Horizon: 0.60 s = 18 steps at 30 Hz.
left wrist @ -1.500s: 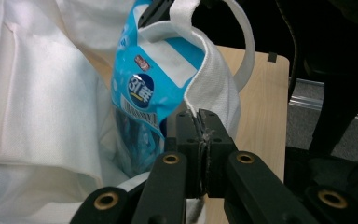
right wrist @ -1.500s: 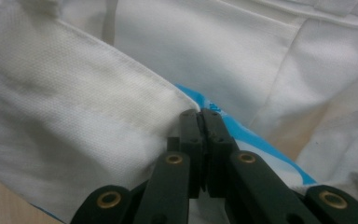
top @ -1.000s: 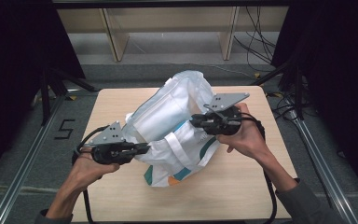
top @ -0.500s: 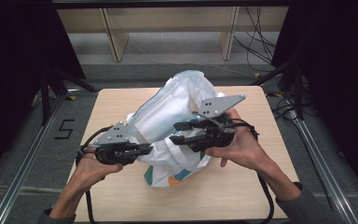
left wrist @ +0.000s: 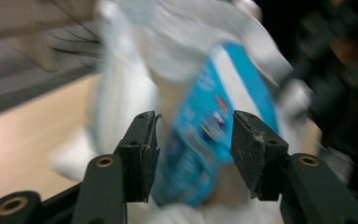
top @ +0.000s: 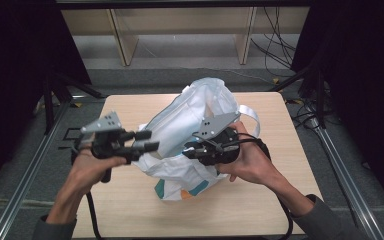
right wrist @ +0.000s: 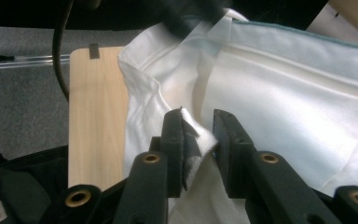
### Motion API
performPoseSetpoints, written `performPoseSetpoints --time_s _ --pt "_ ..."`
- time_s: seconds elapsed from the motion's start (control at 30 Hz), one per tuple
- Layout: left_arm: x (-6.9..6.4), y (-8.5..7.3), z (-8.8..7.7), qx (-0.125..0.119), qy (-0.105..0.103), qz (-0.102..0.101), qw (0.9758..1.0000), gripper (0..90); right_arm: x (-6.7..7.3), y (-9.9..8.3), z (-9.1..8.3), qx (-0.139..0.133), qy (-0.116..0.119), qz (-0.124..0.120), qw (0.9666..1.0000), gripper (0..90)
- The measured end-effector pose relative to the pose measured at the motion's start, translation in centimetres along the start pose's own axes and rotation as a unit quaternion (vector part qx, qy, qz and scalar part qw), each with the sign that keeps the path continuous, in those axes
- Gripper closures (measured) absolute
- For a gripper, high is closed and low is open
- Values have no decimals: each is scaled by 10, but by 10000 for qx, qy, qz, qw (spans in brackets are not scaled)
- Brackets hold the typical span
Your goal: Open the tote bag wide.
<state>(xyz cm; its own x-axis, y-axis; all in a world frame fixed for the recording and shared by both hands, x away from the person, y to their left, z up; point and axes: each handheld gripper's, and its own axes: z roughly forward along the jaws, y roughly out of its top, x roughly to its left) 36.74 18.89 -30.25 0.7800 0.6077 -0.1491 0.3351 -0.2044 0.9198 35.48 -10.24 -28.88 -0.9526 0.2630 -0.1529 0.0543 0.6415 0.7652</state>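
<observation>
Dark curtains flank a pale wooden table (top: 130, 210), with light wooden shelving (top: 180, 30) behind it and cables on the grey floor to the right. On the middle of the table stands a white fabric bag (top: 190, 120), bulging upward, with a loop handle at its right side and teal and orange print low on its near face.

Left gripper (top: 147, 141) is held at the bag's left edge, lifted off the table, its 2 jaws pointing right toward the fabric. Its jaws have just been opening; in the left gripper view (left wrist: 193, 154) they stand apart with nothing pinched between them, and a blurred blue printed package (left wrist: 214, 126) shows inside the bag beyond them.

Right gripper (top: 187, 152) sits against the near right side of the bag, the person's hand wrapped around its body. Its jaws have just been closing, and in the right gripper view (right wrist: 198, 140) a fold of the bag's white cloth is pinched between the 2 pads, the fabric bunched at the left pad.
</observation>
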Motion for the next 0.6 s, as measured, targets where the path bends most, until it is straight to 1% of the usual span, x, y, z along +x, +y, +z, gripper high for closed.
performPoseSetpoints --time_s 0.03,0.07,0.1,0.13,0.17,0.2,0.23,0.27,0.3,0.33,0.37,0.4,0.43,0.47,0.5,0.53,0.57,0.6 --pt "6 9 5 257 359 104 9990 473 0 1 -1 -10 -7 -55 10000 764" --pt "10 13 10 553 591 213 9965 440 0 2 -1 -51 -92 -99 9999 765" --pt "20 17 21 1022 924 378 9897 401 1 2 -2 -35 -87 16 10000 766" --pt "28 17 30 1211 886 215 9884 356 0 4 -1 -82 -128 -150 9998 767" --pt "35 15 40 1448 673 54 9872 354 0 4 -1 -99 -144 -179 9997 767" --pt "41 12 48 1621 654 7 9846 363 0 4 -1 -108 -118 -166 9997 768" --pt "47 8 56 1947 809 127 9774 414 0 3 -1 -107 -131 -175 9997 768" --pt "53 3 64 2164 896 283 9718 572 1 3 -2 -125 -169 -208 9996 770" --pt "60 -5 72 2244 1001 271 9690 659 2 3 -3 -161 -201 -279 9993 778" --pt "64 -8 74 2242 1139 299 9674 776 3 2 -5 -191 -228 -303 9991 785" --pt "71 -14 77 2294 1326 320 9637 811 4 2 -7 -218 -261 -322 9989 790" --pt "77 -17 78 2305 1366 263 9631 818 6 0 -11 -273 -289 -349 9986 802" --pt "82 -23 80 2141 1378 -9 9671 820 8 -1 -14 -290 -284 -361 9985 814" --pt "85 -25 79 2222 1202 -231 9673 821 12 -3 -16 -287 -257 -376 9986 821" --pt "84 -26 79 2263 1203 -178 9665 821 19 -7 -15 -238 -241 -455 9984 823" --pt "82 -26 79 2223 1275 -129 9665 820 26 -10 -13 -195 -219 -512 9983 824" --pt "78 -26 78 2238 1317 -34 9657 819 30 -12 -12 -174 -200 -534 9982 824" --pt "77 -25 78 2231 1317 -9 9659 818 38 -15 -11 -188 -203 -559 9981 823"
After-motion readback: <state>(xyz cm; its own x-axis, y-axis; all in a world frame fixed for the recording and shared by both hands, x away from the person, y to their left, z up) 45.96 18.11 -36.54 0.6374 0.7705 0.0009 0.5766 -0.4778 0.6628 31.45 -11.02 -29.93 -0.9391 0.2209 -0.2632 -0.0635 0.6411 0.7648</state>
